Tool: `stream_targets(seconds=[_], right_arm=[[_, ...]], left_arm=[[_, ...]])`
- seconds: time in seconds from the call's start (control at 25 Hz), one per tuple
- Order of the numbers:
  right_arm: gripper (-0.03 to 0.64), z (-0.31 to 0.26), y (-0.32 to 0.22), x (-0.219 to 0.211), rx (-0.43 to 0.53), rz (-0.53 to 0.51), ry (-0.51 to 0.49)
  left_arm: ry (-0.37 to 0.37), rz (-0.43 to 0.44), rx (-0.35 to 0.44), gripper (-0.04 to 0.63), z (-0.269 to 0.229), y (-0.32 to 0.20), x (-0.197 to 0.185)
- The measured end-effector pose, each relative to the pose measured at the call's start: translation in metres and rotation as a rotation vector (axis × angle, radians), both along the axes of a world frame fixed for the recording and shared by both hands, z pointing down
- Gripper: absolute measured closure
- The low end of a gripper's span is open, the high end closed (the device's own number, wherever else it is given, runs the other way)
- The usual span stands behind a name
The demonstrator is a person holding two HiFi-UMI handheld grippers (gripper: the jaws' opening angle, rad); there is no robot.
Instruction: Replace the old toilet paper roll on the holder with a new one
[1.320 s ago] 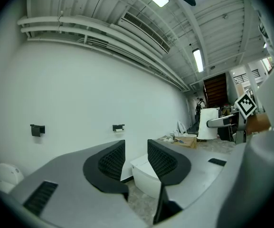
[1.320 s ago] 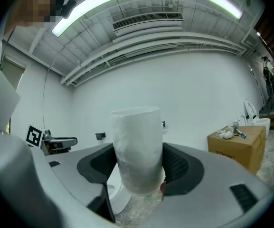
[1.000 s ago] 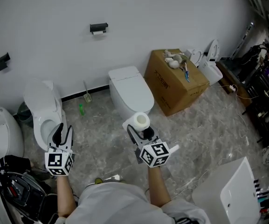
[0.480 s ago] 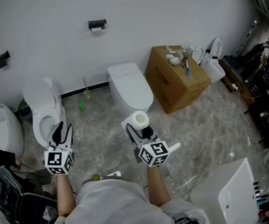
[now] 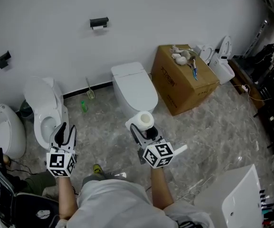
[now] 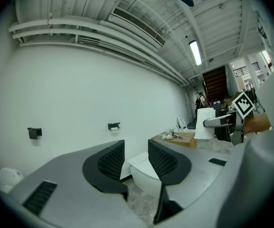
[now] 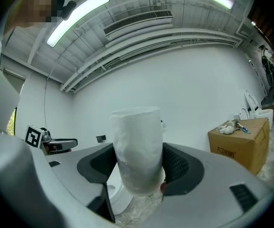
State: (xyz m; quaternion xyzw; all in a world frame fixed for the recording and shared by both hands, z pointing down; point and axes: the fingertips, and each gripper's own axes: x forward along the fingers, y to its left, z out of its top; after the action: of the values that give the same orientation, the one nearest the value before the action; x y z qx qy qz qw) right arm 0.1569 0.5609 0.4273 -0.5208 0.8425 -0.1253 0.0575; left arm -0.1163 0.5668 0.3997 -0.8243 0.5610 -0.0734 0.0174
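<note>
The black wall holder [image 5: 99, 23] carries a small white old roll and hangs high on the white wall, far ahead of both grippers. My right gripper [image 5: 143, 128] is shut on a full white toilet paper roll [image 5: 145, 119], held upright above the floor in front of a closed toilet. In the right gripper view the roll [image 7: 137, 148] fills the gap between the two pads. My left gripper [image 5: 65, 129] stands open and empty to the left, near an open toilet. In the left gripper view the jaws [image 6: 136, 151] frame the holder [image 6: 113, 126] in the distance.
A closed white toilet [image 5: 132, 87] stands by the wall below the holder, an open one [image 5: 44, 110] to its left. A cardboard box [image 5: 186, 77] with clutter on top sits to the right. A toilet brush [image 5: 89, 94] and a green bottle [image 5: 83, 107] lie near the wall. A white cabinet [image 5: 236, 198] stands at the lower right.
Both grippers have shifted a little with the person across the floor. The right one still holds the roll and the left one stays open.
</note>
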Motion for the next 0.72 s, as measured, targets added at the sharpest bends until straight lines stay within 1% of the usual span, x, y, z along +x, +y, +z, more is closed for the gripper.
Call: stream_targets(seconds=[0.32,0.48,0.72], right_arm=[[0.321,0.005,-0.045,0.004,-0.013,0.009,0.002],[0.321,0.012,-0.081,0.000,-0.026,0.023,0.011],[0.321,0.007,-0.150,-0.018,-0.037,0.040,0.017]], left_arm=[[-0.001,0.005,-0.014,0.445,0.006,-0.048,0.003],[-0.001,0.030,-0.031,0.445,0.015,-0.089,0.001],[0.010,0.058,-0.031,0.443,0.008,-0.163,-0.017]])
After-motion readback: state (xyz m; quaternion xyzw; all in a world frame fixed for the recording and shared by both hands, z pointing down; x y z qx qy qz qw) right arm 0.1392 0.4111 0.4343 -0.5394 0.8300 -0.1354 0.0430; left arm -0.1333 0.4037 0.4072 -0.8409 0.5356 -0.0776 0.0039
